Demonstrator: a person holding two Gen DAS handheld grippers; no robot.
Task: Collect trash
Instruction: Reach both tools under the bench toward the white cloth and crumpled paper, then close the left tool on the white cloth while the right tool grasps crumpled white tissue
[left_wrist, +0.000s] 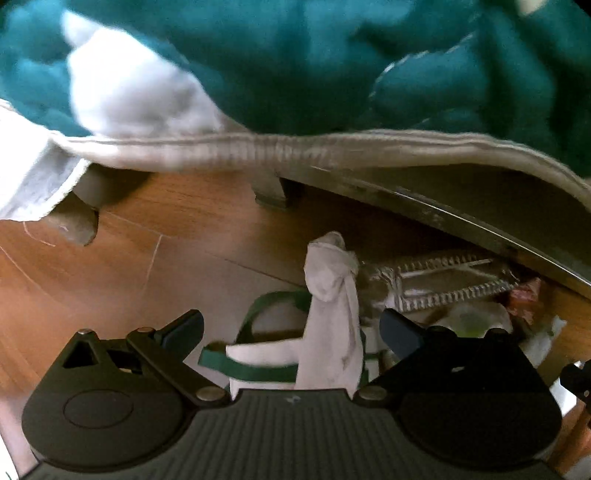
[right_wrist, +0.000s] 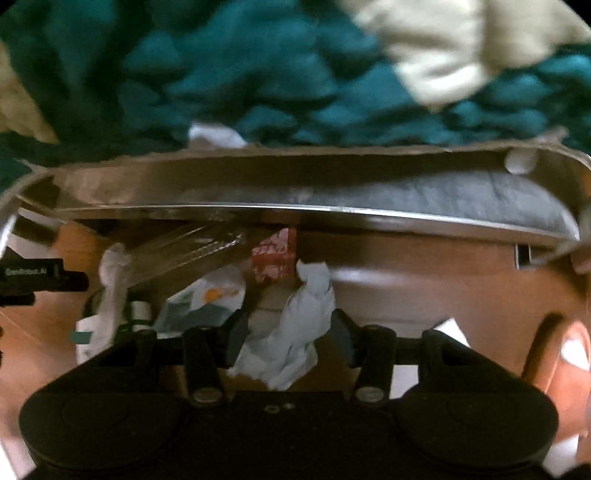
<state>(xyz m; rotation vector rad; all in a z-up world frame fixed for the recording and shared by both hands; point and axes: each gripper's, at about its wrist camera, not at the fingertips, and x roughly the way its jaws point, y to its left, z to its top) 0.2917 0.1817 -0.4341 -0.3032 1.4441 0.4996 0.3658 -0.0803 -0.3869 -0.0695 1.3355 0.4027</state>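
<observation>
Floor: a wooden floor (left_wrist: 155, 229) runs under a piece of furniture draped in a teal-and-white quilt (left_wrist: 295, 62); its pale ribbed hem (left_wrist: 280, 147) and a metal rail (left_wrist: 461, 218) form a low overhang.
Open room: bare boards lie to the left in the left wrist view; two stubby furniture legs (left_wrist: 271, 194) stand at the back edge.
Trash: a heap sits on the floor below the rail — a twisted white tissue (left_wrist: 334, 314), a clear plastic tray (left_wrist: 443, 280), a white-and-green bag (left_wrist: 258, 354).
Left gripper (left_wrist: 291, 332): points down over the heap, fingers spread wide, the twisted tissue between them; whether the pads touch it I cannot tell.
Right gripper (right_wrist: 286, 332): tilted steeply down, jaws set wide, and a crumpled white paper wad (right_wrist: 291, 332) fills the gap, touching both pads.
Only in the right view: a red wrapper (right_wrist: 275, 258) behind the wad, a printed wrapper (right_wrist: 207, 299) beside it, and the other gripper's black body at the left edge.
</observation>
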